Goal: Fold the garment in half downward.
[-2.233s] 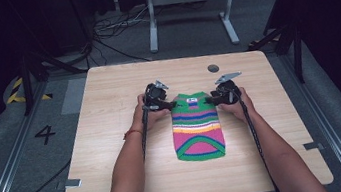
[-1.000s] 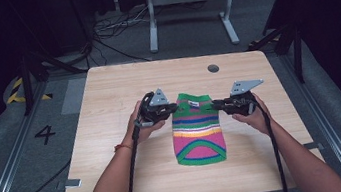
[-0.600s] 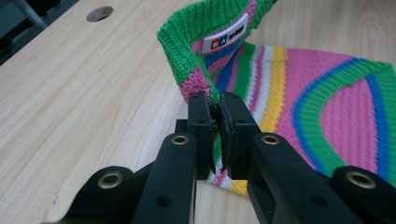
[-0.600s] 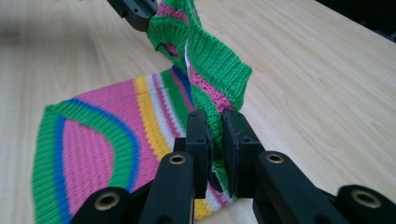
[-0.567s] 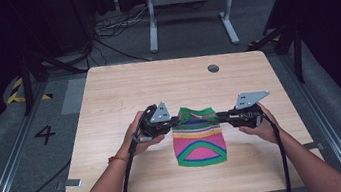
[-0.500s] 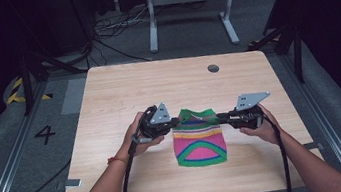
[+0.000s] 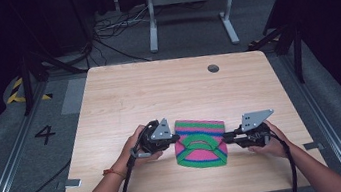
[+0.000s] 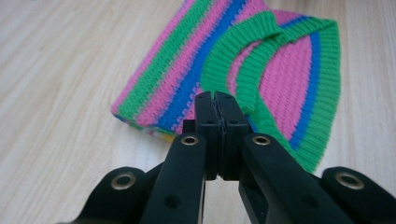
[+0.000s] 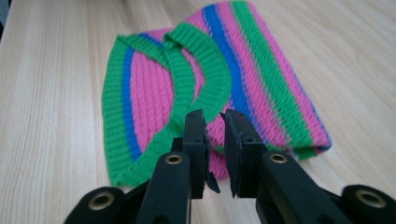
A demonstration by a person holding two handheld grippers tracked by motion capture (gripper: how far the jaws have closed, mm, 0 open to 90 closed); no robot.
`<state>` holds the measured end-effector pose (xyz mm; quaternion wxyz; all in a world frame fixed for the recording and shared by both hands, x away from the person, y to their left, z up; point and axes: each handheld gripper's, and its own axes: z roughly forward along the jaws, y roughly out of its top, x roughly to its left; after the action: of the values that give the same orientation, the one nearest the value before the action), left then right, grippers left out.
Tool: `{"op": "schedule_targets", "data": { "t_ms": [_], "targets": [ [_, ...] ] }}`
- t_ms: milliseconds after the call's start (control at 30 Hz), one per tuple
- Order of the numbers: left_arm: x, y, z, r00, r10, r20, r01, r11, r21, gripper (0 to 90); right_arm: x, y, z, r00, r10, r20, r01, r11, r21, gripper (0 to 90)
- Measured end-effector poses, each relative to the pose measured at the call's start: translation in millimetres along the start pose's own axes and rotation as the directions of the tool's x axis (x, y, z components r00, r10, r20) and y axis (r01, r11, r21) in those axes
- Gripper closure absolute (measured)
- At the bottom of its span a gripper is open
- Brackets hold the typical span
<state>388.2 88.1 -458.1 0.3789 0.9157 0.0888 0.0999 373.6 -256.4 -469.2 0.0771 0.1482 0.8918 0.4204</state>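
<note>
A: While the left gripper (image 8: 215, 100) is sitting at the knit's edge, what are its fingers (image 8: 205, 126) doing?

B: Pressed together, pad to pad, no gap. Tips are lying right at the striped knit piece (image 8: 261, 70), by its near corner; can't tell if any yarn is caught btw them.

A: And the right gripper (image 9: 214, 116)?

B: Its fingers (image 9: 195, 140) are standing slightly apart, a narrow slot showing btw the pads. They've just been opening a bit. Nothing is being pinched in there; the tips are hovering just at the knit's near edge, by the green ribbed band (image 9: 187, 88).

A: Where's the knit lying?

B: Flat on the wooden worktop (image 7: 158, 92), toward the person's side, folded over so the curved green band is lying on top of the pink, green and blue stripes. In the high view it's sitting btw the two grippers, left one (image 7: 177, 137) touching its left edge, right one (image 7: 226, 139) at its right edge.

A: Hands?

B: Left hand (image 7: 138, 148) is wrapping the left gripper's body, right hand (image 7: 268, 140) is gripping the other; forearms are coming in from the bottom, cables trailing back along them. Grey three-cornered plates are riding on top of both.

A: Anything farther out?

B: A round grommet hole (image 7: 213, 68) is sitting in the worktop's far part, well apart from the knit.
</note>
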Motion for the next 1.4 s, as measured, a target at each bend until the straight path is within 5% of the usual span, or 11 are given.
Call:
{"op": "schedule_targets", "data": {
  "t_ms": [200, 233, 433, 633, 733, 833, 1167, 1400],
  "targets": [
    [-3.9, 5.5, 4.3, 1.0000, 0.001, -0.010, -0.001, 1.0000, -0.005, 75.0, 7.9, -1.6, 0.0, 0.9997, 0.002, 0.023, -0.002, 1.000, 0.003, 72.8],
    [-6.0, 8.1, 10.0, 0.9999, 0.012, -0.006, -0.012, 0.9999, 0.003, 66.0, 11.1, 1.7, 1.9, 0.9996, 0.004, 0.029, -0.004, 1.000, -0.010, 69.0],
    [-8.3, 10.2, 26.0, 0.9990, 0.013, 0.042, -0.014, 0.9997, 0.021, 60.8, 17.1, 10.3, 21.2, 0.9996, 0.001, 0.028, -0.002, 1.000, 0.013, 59.9],
    [-7.2, 3.9, 41.8, 0.9975, -0.002, 0.071, -0.002, 0.9982, 0.060, 70.3, 14.4, 9.8, 34.2, 0.9992, 0.020, 0.035, -0.021, 0.999, 0.034, 64.9],
    [-8.6, 4.6, 42.7, 0.9974, 0.015, 0.070, -0.019, 0.9976, 0.067, 85.9, 11.8, 5.1, 41.2, 0.9983, 0.030, 0.050, -0.032, 0.998, 0.055, 74.9],
    [-9.8, 6.7, 42.4, 0.9980, 0.018, 0.061, -0.022, 0.9974, 0.068, 87.5, 11.1, 5.4, 39.9, 0.9984, 0.032, 0.046, -0.034, 0.998, 0.045, 86.6],
    [-17.9, 21.0, 15.4, 0.9957, 0.036, 0.085, -0.034, 0.9991, -0.024, 88.6, 18.6, 18.8, 17.3, 0.9993, 0.001, 0.037, 0.000, 1.000, -0.008, 88.4],
    [-41.2, 12.4, 14.0, 0.9868, 0.065, 0.148, -0.069, 0.9973, 0.025, 88.4, 35.4, 15.7, 11.5, 0.9988, -0.033, -0.035, 0.035, 0.999, 0.037, 87.4]
  ]
}}
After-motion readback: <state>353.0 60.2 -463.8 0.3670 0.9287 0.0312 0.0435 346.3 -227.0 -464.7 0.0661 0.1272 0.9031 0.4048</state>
